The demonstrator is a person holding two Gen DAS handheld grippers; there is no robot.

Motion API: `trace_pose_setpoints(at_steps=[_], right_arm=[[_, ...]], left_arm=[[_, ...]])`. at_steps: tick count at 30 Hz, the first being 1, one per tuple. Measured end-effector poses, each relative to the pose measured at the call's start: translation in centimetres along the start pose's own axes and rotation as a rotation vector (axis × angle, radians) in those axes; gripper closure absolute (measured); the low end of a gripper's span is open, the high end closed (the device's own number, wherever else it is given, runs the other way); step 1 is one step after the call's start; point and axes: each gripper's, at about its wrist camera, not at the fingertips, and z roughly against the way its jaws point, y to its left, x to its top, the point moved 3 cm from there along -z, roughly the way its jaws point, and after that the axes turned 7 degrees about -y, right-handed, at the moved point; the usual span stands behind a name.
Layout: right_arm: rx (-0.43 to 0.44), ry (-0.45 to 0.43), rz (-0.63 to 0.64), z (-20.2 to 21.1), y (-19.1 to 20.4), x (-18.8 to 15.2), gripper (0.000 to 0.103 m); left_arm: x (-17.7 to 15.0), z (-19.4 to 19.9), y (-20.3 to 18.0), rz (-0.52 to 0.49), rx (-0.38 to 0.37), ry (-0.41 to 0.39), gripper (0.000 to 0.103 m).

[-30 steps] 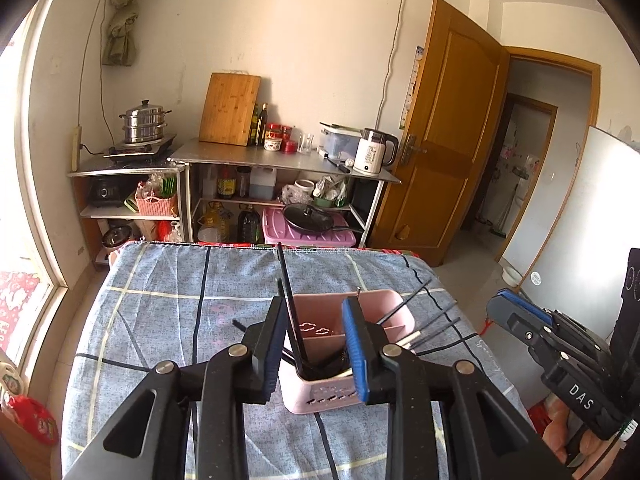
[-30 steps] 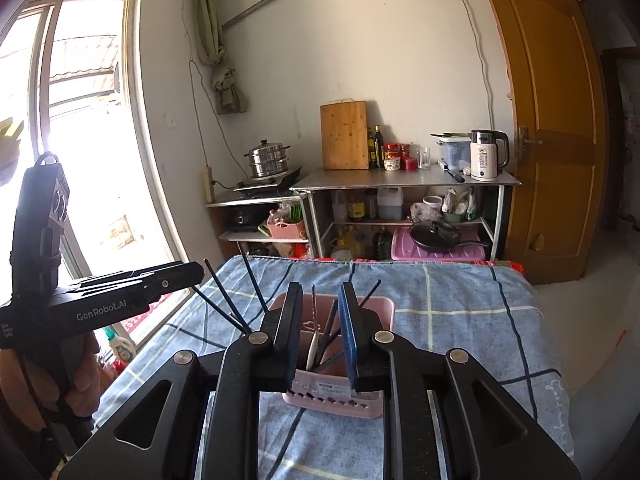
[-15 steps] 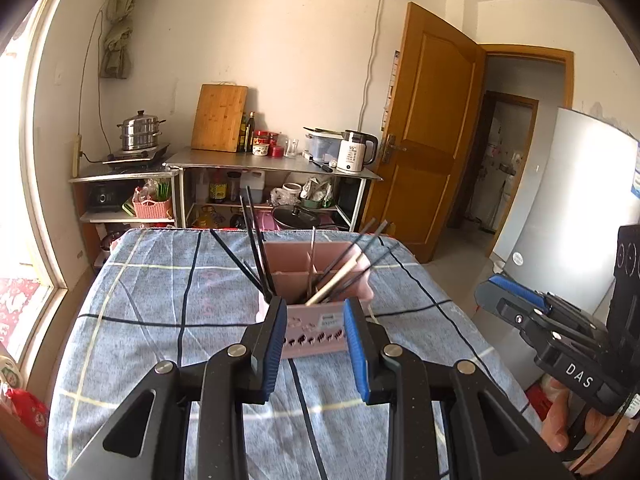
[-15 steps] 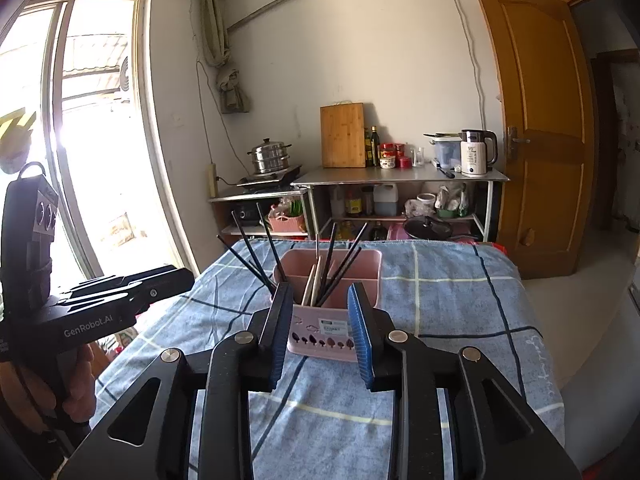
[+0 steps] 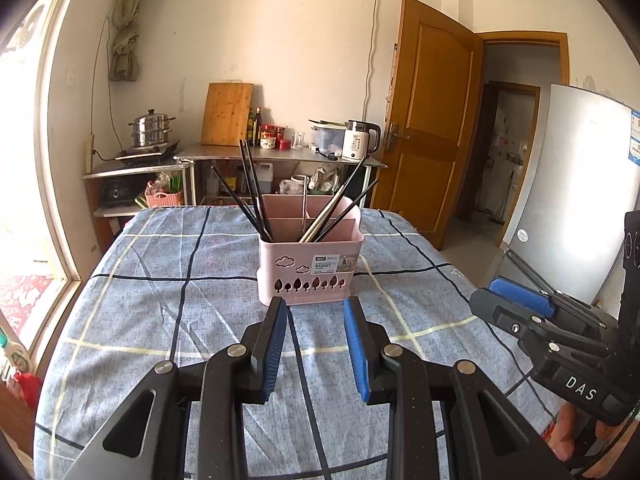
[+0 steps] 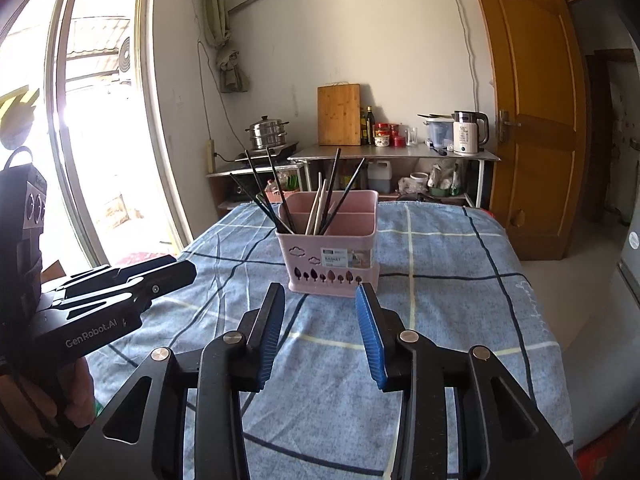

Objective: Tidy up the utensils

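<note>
A pink utensil basket (image 5: 310,272) (image 6: 332,260) stands upright on the blue checked tablecloth (image 5: 168,280). Black chopsticks (image 5: 252,192) (image 6: 272,196) lean out of its left compartment. More black and pale chopsticks (image 5: 320,224) (image 6: 318,208) stand in the middle one. My left gripper (image 5: 316,308) hovers just in front of the basket, open, with nothing between its blue pads. My right gripper (image 6: 320,294) also sits short of the basket; its jaws are opening and hold nothing. Each gripper shows at the edge of the other's view: the right gripper (image 5: 520,300) and the left gripper (image 6: 160,276).
Behind the table stands a steel shelf (image 5: 280,154) with a kettle (image 5: 358,140), a cutting board (image 5: 226,114) and jars. A steamer pot (image 5: 150,128) sits left of it. A window (image 6: 80,120) is on the left, a wooden door (image 5: 432,112) and a fridge (image 5: 580,184) on the right.
Both grippers drew back from the basket, which now sits farther off and fully in view. The right gripper's jaws spread wider; the left gripper's gap stayed the same.
</note>
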Motion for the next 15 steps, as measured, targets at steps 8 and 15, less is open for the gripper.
trace_pose_setpoints(at_steps=[8,15], right_arm=[[-0.001,0.032,-0.012,0.7,0.2,-2.5,0.064],[0.004,0.030,-0.007,1.3,0.5,-3.0,0.064]], left_arm=[[-2.8,1.5,-1.1,-0.039,0.001,0.009,0.074],[-3.9,1.7,-1.0,-0.029,-0.004,0.022,0.074]])
